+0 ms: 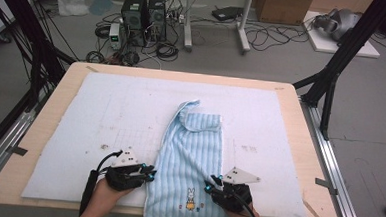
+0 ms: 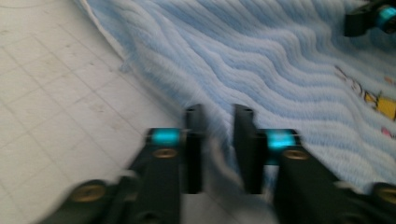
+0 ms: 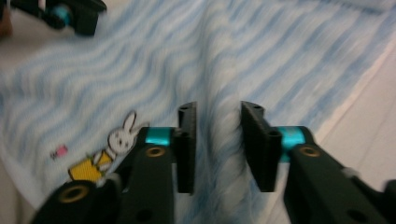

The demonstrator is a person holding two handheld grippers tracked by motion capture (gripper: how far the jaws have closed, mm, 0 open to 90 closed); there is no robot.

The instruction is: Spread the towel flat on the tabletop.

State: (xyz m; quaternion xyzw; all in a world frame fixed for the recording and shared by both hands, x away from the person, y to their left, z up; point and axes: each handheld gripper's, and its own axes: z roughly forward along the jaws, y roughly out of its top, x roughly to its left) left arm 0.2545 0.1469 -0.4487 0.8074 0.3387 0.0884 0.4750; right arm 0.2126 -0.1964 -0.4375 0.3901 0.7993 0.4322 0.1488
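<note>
Both sets of jaws are standing a little apart, pinching nothing. The left gripper (image 1: 146,175) and right gripper (image 1: 212,183) are sitting at the blue towel's (image 1: 191,153) near corners; it is lying long on the white mat (image 1: 105,114), its folding looking barely begun

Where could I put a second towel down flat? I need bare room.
The white mat is bare left of the blue towel, and a narrower strip is free to its right. The near edge is crowded by the left hand-held gripper and right hand-held gripper.
</note>
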